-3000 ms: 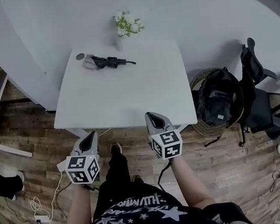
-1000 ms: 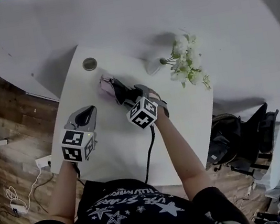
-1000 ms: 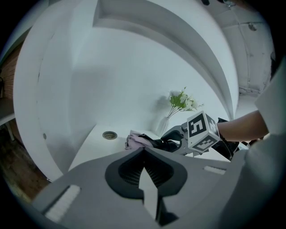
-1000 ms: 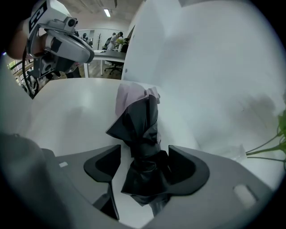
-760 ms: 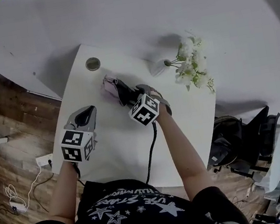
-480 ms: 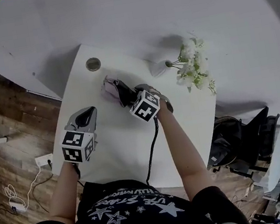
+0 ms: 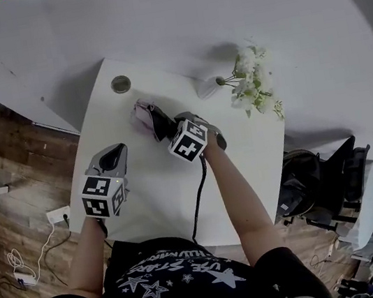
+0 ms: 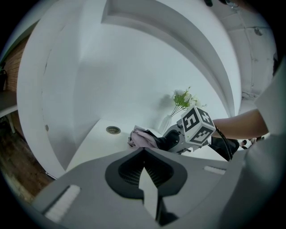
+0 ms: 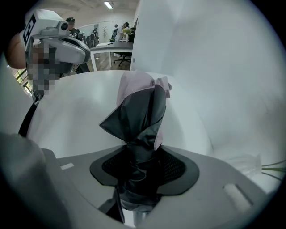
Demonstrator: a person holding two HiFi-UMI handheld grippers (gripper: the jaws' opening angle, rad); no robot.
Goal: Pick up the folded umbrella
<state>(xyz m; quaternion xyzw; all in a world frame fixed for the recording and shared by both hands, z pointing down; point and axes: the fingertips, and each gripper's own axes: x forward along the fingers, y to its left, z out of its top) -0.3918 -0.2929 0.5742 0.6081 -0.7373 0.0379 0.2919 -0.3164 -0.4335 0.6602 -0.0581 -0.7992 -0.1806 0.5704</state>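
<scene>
The folded umbrella [image 7: 147, 118], black with a pale pink end, lies on the white table [image 7: 163, 198] near its far side. My right gripper [image 7: 173, 128] points steeply down over its black part. In the right gripper view the bunched black fabric [image 9: 140, 117] fills the gap, and my right gripper [image 9: 142, 169] has its jaws closing with both pads against it. My left gripper [image 7: 117, 151] hovers over the table's left part, apart from the umbrella [image 8: 144, 137]. In its own view my left gripper [image 8: 143, 151] is shut with nothing in it.
A glass vase of white flowers [image 7: 250, 83] stands just right of the umbrella at the table's back. A round cable grommet [image 7: 120, 84] sits in the far left corner. A black cable [image 7: 199, 199] trails from the right gripper. A dark chair and bag [image 7: 316, 183] stand right of the table.
Three seconds ago both grippers hung short of the table; now the right one is down on the umbrella. Over the last second its jaws have narrowed around the fabric. The left gripper stayed put.
</scene>
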